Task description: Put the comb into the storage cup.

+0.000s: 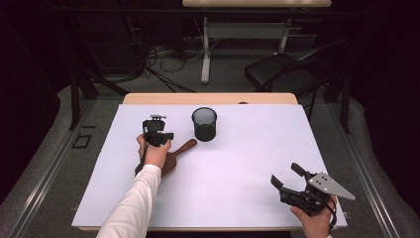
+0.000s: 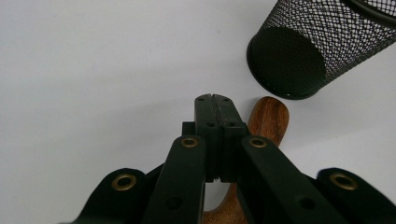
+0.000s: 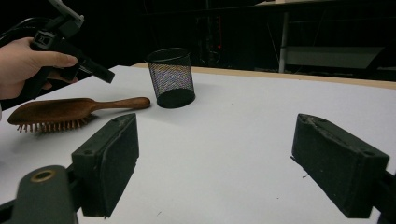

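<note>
Wide-jawed right gripper (image 1: 287, 177), wooden hairbrush (image 3: 60, 113), upright mesh cup (image 1: 204, 124)

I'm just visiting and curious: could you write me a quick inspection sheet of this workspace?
Surface: white sheet on a wooden table.
Job's things: wooden hairbrush lying bristles down; black mesh cup upright beside its handle tip.
Clutter: nothing seen.
Grippers: left gripper shut and empty, above the brush handle; right gripper open and empty, near the front corner.
Cables: a tangle on the floor behind.
Surroundings: dark room, black chair, another table.
</note>
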`<act>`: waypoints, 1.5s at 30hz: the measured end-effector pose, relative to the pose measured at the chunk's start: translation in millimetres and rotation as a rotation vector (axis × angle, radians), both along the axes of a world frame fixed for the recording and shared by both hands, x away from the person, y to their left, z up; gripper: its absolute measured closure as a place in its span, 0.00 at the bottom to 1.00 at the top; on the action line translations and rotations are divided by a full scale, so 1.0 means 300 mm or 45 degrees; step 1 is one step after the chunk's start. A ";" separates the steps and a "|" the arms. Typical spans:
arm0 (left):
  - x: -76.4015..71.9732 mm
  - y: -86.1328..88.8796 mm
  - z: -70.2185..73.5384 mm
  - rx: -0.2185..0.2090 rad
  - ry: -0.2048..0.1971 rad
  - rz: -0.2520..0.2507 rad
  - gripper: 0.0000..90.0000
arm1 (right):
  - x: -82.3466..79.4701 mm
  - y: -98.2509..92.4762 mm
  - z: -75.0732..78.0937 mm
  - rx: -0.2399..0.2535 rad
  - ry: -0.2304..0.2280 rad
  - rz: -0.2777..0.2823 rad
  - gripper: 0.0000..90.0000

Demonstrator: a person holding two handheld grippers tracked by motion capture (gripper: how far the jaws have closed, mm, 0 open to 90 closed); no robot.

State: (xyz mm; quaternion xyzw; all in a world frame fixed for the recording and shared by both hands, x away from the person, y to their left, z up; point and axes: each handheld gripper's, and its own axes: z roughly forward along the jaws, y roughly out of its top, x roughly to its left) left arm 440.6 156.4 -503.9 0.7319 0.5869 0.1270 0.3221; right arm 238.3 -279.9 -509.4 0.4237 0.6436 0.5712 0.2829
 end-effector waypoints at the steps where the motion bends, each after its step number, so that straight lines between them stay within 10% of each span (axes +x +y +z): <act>1: 0.003 -0.006 -0.008 -0.002 0.012 0.006 1.00 | -0.001 -0.001 0.000 0.004 0.002 -0.002 0.16; 16: 0.029 -0.053 -0.075 0.052 0.123 0.004 1.00 | 0.000 -0.003 0.001 0.009 0.005 0.002 0.16; 45: 0.028 -0.107 -0.095 0.135 0.159 -0.070 1.00 | 0.001 0.002 0.000 0.007 0.012 0.017 0.16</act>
